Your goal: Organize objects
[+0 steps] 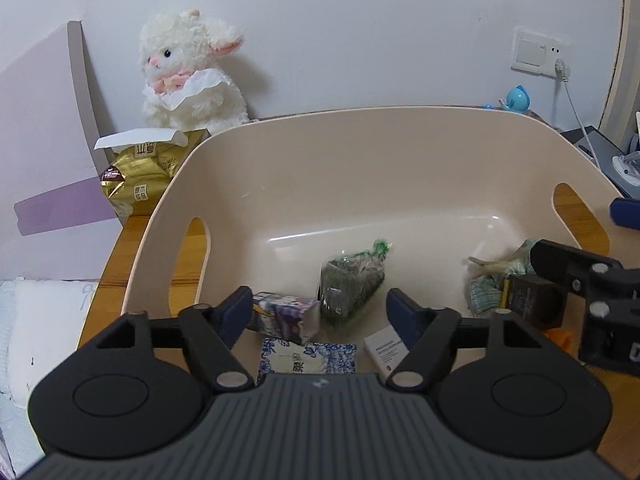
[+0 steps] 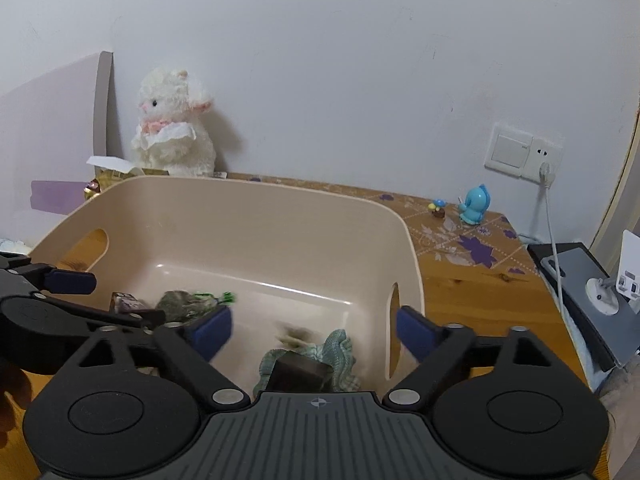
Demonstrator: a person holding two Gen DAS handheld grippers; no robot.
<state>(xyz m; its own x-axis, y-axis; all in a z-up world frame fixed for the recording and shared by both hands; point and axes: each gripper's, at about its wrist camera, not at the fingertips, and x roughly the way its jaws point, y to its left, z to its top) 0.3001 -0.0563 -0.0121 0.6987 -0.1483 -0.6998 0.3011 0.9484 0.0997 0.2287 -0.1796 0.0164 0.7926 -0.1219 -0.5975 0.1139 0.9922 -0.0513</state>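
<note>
Both grippers, left (image 1: 320, 308) and right (image 2: 310, 330), spread wide, empty, over beige bin (image 1: 360, 168). Left view only: purple carton (image 1: 286, 316), patterned box (image 1: 308, 356), white box (image 1: 386, 350) near-left. Right view only: floral mat (image 2: 472, 236) beyond bin.

My left wrist view sits low and close at the near rim of the beige bin (image 1: 360, 152), looking forward and down into it toward the wall. My right wrist view looks from further right and a little higher. Both share the bin (image 2: 248, 216), the plush lamb (image 1: 188, 72) and the wall socket (image 2: 524, 152).
</note>
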